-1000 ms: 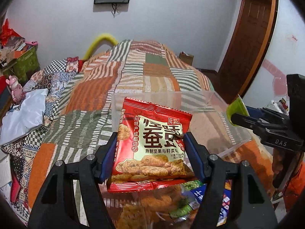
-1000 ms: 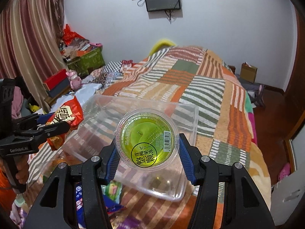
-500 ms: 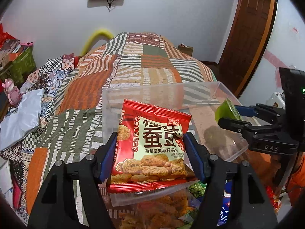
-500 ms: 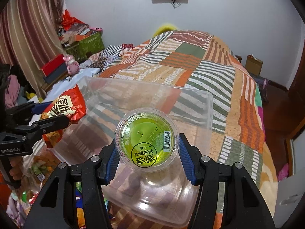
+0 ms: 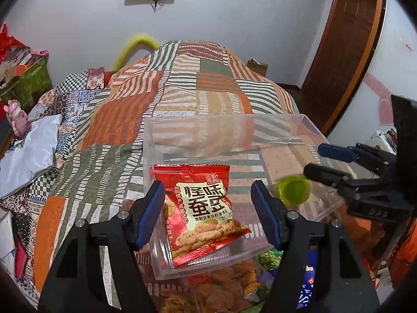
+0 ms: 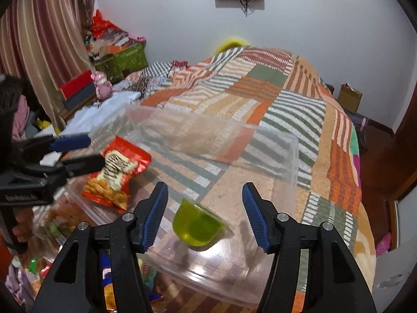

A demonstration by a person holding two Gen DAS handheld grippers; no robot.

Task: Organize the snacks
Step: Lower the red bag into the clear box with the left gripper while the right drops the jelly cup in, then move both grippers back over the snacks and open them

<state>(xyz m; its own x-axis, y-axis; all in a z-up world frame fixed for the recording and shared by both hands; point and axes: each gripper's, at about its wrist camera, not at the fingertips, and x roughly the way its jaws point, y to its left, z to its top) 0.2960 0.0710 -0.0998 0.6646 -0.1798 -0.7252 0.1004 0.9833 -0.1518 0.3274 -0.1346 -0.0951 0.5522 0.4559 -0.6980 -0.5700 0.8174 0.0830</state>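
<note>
Left wrist view, lower centre: the left gripper (image 5: pixel 208 208) stands with jaws apart over a clear bin (image 5: pixel 307 127) on a patchwork quilt (image 5: pixel 182 86). A red snack packet (image 5: pixel 200 208) lies tilted in the bin's near left corner, clear of both blue pads (image 5: pixel 152 211). Right wrist view, lower centre: the right gripper (image 6: pixel 203 214) has its jaws opening; a green jelly cup (image 6: pixel 196 225), blurred and tipped, sits between them inside the bin, touching neither pad. Below the bin's near wall, at the frame's lower edge, more snack packs (image 5: pixel 219 289) lie on the quilt.
</note>
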